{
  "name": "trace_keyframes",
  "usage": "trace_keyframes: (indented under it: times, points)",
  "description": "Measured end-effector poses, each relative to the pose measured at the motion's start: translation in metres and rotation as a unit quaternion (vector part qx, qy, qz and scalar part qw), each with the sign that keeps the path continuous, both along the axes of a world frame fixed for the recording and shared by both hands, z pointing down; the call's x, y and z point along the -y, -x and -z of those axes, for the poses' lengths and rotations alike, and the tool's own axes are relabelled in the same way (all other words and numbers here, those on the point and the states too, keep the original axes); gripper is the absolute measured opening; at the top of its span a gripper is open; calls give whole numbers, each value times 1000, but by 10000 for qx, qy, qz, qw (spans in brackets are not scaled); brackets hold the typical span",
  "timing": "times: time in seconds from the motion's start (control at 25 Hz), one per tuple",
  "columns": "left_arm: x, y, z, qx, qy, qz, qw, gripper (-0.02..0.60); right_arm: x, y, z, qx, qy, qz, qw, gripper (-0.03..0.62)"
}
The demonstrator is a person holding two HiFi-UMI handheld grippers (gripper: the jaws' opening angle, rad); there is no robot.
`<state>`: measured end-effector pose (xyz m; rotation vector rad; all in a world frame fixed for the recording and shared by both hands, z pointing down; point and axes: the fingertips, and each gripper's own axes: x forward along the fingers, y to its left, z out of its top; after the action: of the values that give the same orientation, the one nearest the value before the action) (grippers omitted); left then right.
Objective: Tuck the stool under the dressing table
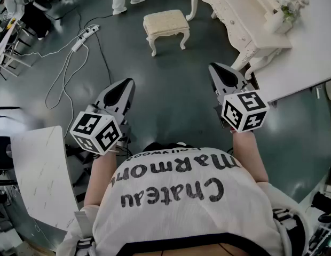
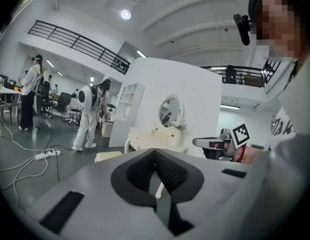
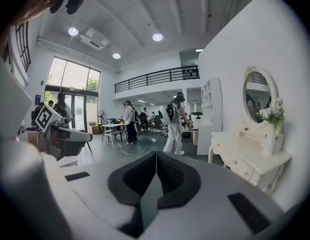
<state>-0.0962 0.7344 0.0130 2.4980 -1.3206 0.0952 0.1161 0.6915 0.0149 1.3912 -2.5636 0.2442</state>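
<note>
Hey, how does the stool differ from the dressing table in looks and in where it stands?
The stool is small and low with a padded cream seat; the dressing table is larger, with a hard white top. The stool's seat is bare; the dressing table bears a mirror and a vase of flowers. The stool stands alone on the floor; the dressing table stands against a wall. Both have curved pale legs.
</note>
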Motion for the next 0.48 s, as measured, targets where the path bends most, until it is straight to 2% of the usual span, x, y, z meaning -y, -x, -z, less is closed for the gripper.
trace_keyframes:
  times: [0.48]
  points:
    - [4,-9,-13,-14,64,150,9999,23,7,-17,-12,21,66,3,10000,26]
